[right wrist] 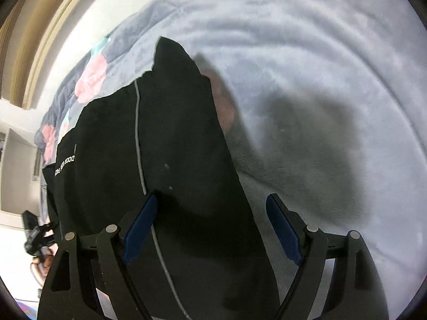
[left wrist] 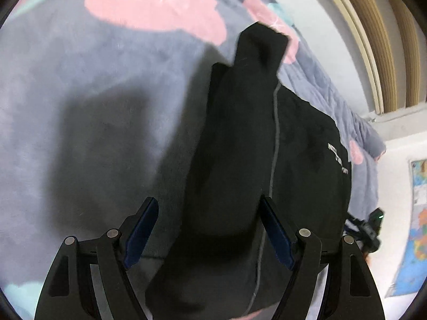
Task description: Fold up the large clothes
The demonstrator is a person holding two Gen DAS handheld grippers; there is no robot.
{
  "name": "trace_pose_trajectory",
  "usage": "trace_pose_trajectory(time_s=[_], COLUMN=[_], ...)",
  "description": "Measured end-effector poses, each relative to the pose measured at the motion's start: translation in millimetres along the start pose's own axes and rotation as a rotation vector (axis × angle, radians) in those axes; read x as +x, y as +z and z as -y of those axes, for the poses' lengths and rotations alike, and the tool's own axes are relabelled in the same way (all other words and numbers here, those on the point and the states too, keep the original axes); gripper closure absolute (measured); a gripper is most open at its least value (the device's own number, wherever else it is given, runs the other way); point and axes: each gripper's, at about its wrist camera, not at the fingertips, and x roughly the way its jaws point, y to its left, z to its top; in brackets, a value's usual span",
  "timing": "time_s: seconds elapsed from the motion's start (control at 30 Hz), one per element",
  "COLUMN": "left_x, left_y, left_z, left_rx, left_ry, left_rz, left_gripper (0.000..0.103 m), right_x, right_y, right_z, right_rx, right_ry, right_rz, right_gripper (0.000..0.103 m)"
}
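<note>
Left hand-held gripper [left wrist: 209, 229]: I see its jaws standing wide, blue pads apart, nothing pinched. A folded ridge of the garment lies below the gap; the right-hand pad looks to sit at the fabric's edge, but I cannot tell if it touches.

Right hand-held gripper [right wrist: 210, 228]: I see it spread wide too, gripping nothing. Its left pad hangs over the dark cloth beside the grey seam line; its right pad hangs over bare blanket.

Black fabric garment with thin grey seam lines and small white lettering [left wrist: 267, 138]: spread on the bed, a long narrow fold lying over its body and ending in a squared cuff-like tip towards the far edge of the bed. In the right wrist view the same garment [right wrist: 160, 146] fills the left-centre, lettering at its left edge.

Soft grey-blue fleece blanket with pink and pale teal patches [left wrist: 80, 93]: covers the bed under the garment; dark shadows fall on it beside the cloth.

Wooden-toned frame with cream trim [left wrist: 373, 40]: beyond the bed, against a white wall.

Colourful map-like poster [left wrist: 419, 213]: at the right edge of the left wrist view; details blurred.
</note>
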Motion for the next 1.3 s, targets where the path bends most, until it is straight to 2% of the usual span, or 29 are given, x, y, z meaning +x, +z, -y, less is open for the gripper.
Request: trace_pose_trajectory(time_s=[0.1,0.17,0.3,0.5,0.63,0.67,0.8,0.93,1.0,1.03,1.07,1.1,1.17,1.3], left_x=[14.5,19.7,27.4,39.1,41.9,41.2,45.2,55.7,58.1,56.1,53.5,50.7,43.7,28.4], left_y=[2.7,2.7,3.1,4.8,5.2,4.8,8.7,11.5,12.0,11.6,10.8,9.5,4.2,-6.6], left_z=[-12.1,-14.8,-14.5,-19.4,-19.9,-19.0,-18.1,-15.8,-12.3,-10.4,-4.5,2.1,19.6,44.3], left_rx=[-0.041,-0.046,-0.04,-0.06,-0.068,-0.065,-0.075,-0.089,-0.081,-0.067,-0.039,-0.015,0.059,0.129], left_ry=[-0.082,-0.109,-0.146,-0.196,-0.209,-0.209,-0.247,-0.258,-0.238,-0.231,-0.229,-0.195,-0.119,-0.073], left_rz=[-0.036,-0.049,-0.066,-0.094,-0.107,-0.109,-0.125,-0.129,-0.123,-0.112,-0.099,-0.083,-0.05,0.001], left_gripper=[0.024,0.024,0.024,0.023,0.023,0.023,0.023,0.023,0.024,0.042,0.05,0.053,0.058,0.066], right_x=[8.3,13.6,24.2,44.4,41.8,40.7,60.2,71.7,68.5,63.1,60.9,57.9,50.6,27.2], right_y=[3.5,4.8,5.8,7.9,11.0,10.9,9.3,11.5,10.3,8.6,8.0,6.1,3.1,-3.3], right_z=[11.1,18.8,30.9,47.1,45.6,42.9,22.0,6.8,-4.2,-14.6,-21.7,-29.6,-40.0,-64.2], right_rx=[0.037,0.06,0.101,0.165,0.189,0.178,0.096,0.072,0.024,-0.027,-0.055,-0.088,-0.13,-0.217], right_ry=[0.075,0.133,0.238,0.382,0.493,0.498,0.424,0.416,0.396,0.387,0.367,0.343,0.317,0.257], right_rz=[-0.015,-0.034,-0.078,-0.147,-0.161,-0.164,-0.238,-0.223,-0.205,-0.184,-0.173,-0.164,-0.145,-0.102], right_gripper=[0.015,0.013,0.012,0.002,0.001,0.001,0.0,0.0,0.007,0.014,0.016,0.018,0.03,0.047])
